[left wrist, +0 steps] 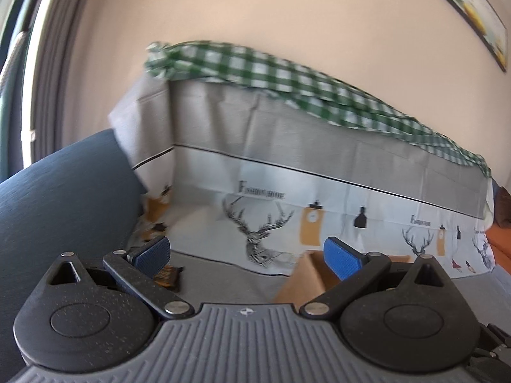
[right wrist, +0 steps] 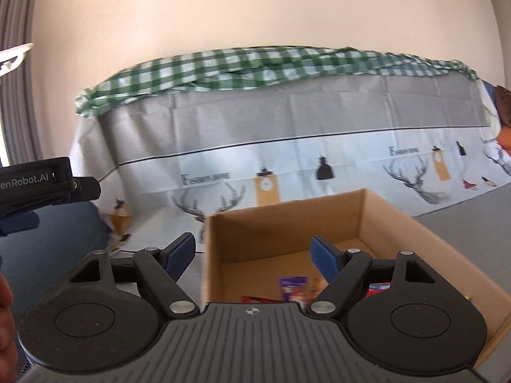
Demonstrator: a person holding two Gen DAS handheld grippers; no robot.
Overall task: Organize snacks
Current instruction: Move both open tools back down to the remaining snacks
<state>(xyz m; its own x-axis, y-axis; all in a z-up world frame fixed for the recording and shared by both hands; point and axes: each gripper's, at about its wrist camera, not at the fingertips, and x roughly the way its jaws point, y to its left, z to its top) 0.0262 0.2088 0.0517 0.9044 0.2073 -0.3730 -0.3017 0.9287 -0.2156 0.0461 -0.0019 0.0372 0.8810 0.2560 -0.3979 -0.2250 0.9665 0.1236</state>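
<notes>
The left gripper (left wrist: 247,255) hangs above a grey surface (left wrist: 223,274) with its jaws spread wide and nothing between them. Its blue pads (left wrist: 343,257) frame a hanging printed cloth (left wrist: 287,204) with stag heads, and a green checked cloth (left wrist: 271,73) lies along the top of that covered piece. At about 7 o'clock from the left gripper's midpoint, just under the left-hand pad, a dark snack wrapper (left wrist: 167,276) with orange print lies on the grey surface; part of it is hidden by the finger linkage. At 4 o'clock, a corner of the cardboard box (left wrist: 306,274) shows behind the right-hand pad. A dark blue cushion (left wrist: 64,198) fills the 9 o'clock side.

The right gripper (right wrist: 254,253) hovers over the near edge of the open cardboard box (right wrist: 287,223), its jaws also wide apart and empty. One pad sits outside the box's left wall, the other over the box's interior. Inside the box, at 6 o'clock from the gripper's midpoint, lie several snack packets: a purple packet (right wrist: 292,285), a red packet (right wrist: 255,299) beside it, and another red one (right wrist: 378,288) at 4 o'clock, partly hidden by the gripper body. How they overlap cannot be told. The left gripper's black body (right wrist: 35,185) is in the right wrist view at 9 o'clock, well apart from the box.
</notes>
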